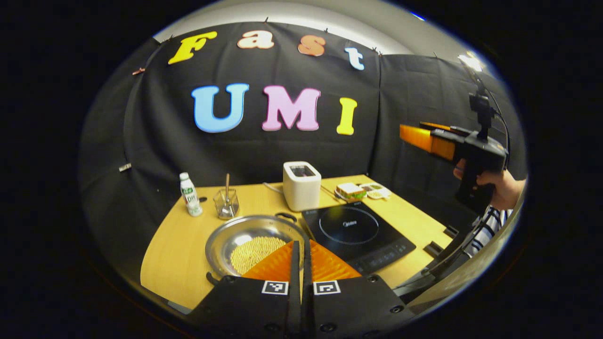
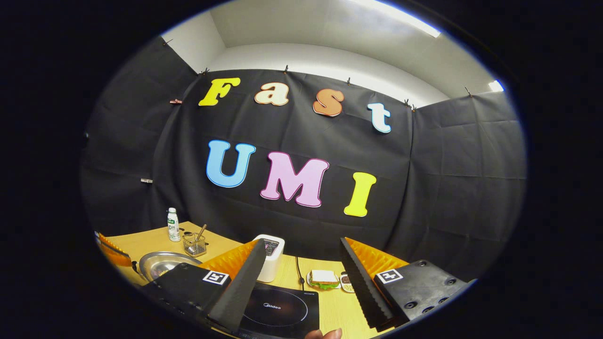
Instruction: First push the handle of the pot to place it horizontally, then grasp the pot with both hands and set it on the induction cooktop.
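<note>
Your left claw (image 1: pixel 301 263), fingers closed together and empty above the pot (image 1: pixel 254 242), should nudge its handle (image 1: pixel 286 216) level, while the right claw (image 2: pixel 301 278) waits wide open.

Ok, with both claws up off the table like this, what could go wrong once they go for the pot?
1. The pot holds loose yellow grains; a hard push on its handle or an uneven two-handed lift could spill them.
2. The glass cup and bottle stand just behind the pot, the toaster beside it; a sweeping push might knock one.
3. The left claw is shut, the right claw open, so grasp timing could mismatch.
</note>
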